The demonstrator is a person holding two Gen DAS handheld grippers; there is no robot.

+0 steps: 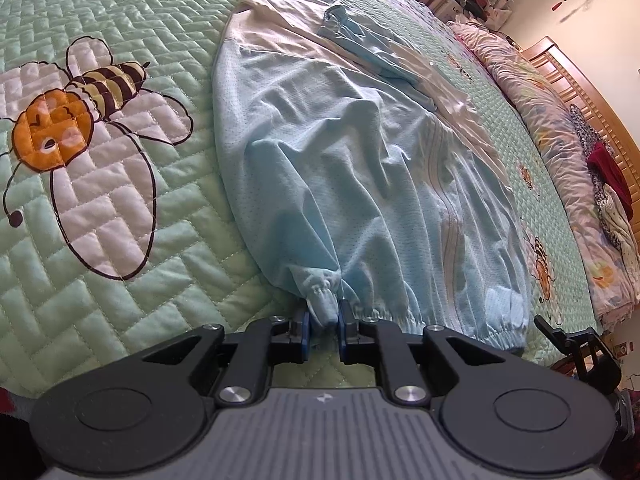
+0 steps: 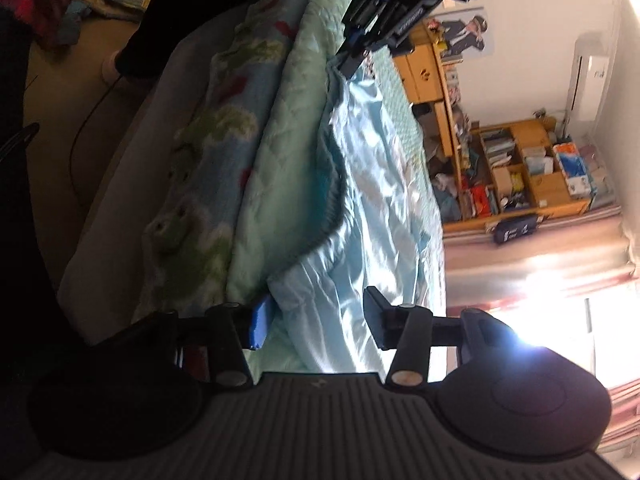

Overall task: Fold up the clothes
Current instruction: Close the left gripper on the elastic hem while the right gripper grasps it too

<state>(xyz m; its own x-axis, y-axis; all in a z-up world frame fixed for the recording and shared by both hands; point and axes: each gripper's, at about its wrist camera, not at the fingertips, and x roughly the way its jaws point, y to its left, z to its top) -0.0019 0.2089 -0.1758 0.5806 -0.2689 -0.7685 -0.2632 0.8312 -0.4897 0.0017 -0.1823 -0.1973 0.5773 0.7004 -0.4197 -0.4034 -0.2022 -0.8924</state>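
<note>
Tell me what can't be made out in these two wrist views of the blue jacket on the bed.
- Light blue jacket: its top end is covered by a white garment in the left wrist view.
- Right gripper: window glare and blur hide whether its fingers touch the fabric, right wrist view.
- Left gripper: in the right wrist view it is cut off by the top edge.

1. The light blue jacket [image 1: 340, 152] lies spread flat on the green quilted bedspread [image 1: 120, 280], wrinkled, its perforated fabric facing up.
2. Its elastic hem [image 1: 404, 318] runs along the near edge of the bed.
3. A white zipper [image 1: 448, 208] runs lengthwise down it.
4. White fabric [image 1: 288, 12] shows at its far end.
</note>
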